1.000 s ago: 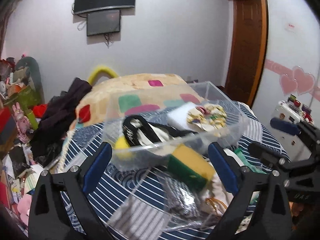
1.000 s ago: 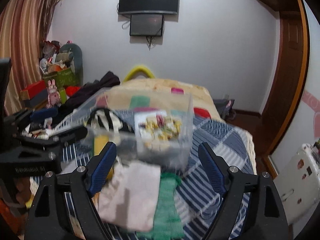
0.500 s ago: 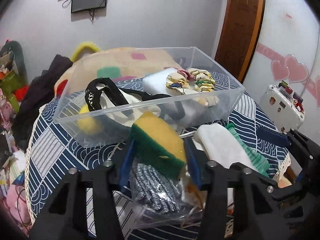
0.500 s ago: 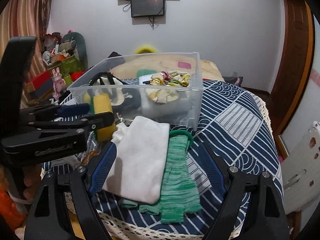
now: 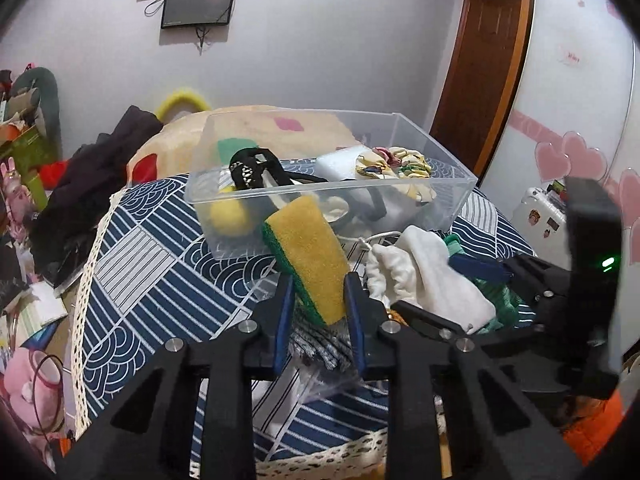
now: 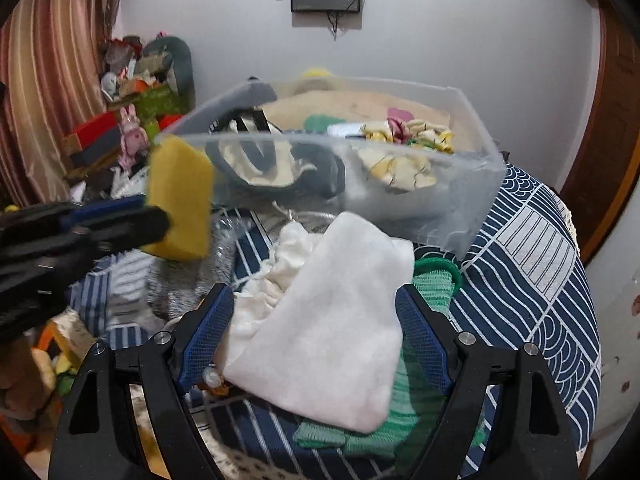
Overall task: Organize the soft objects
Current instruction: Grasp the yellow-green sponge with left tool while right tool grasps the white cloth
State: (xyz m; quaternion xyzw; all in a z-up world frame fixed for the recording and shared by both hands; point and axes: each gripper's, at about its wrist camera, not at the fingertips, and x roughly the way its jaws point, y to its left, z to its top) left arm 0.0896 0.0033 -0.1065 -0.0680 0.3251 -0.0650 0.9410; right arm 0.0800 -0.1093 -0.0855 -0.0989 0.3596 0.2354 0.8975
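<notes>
My left gripper [image 5: 318, 288] is shut on a yellow and green sponge [image 5: 310, 252] and holds it raised in front of the clear plastic bin [image 5: 448, 190]. The sponge also shows in the right wrist view [image 6: 180, 196], with the left gripper [image 6: 156, 220] at the left. My right gripper [image 6: 314, 312] is open, its jaws either side of a white cloth pouch [image 6: 332, 344] that lies on a green knit cloth [image 6: 432, 284]. The bin [image 6: 472, 168] holds a black and cream bag [image 6: 280, 160], a floral scrunchie [image 6: 408, 136] and a yellow ball [image 5: 228, 216].
The bed has a blue and white patterned cover [image 6: 532, 264]. A clear bag with grey-blue striped cloth [image 5: 320, 344] lies under the sponge. Dark clothes [image 5: 92, 172] and clutter fill the left side. A wooden door [image 5: 484, 60] stands at the right.
My left gripper closed on the sponge and lifted it off the bed toward the bin. My right gripper moved down and forward so its open jaws straddle the white pouch.
</notes>
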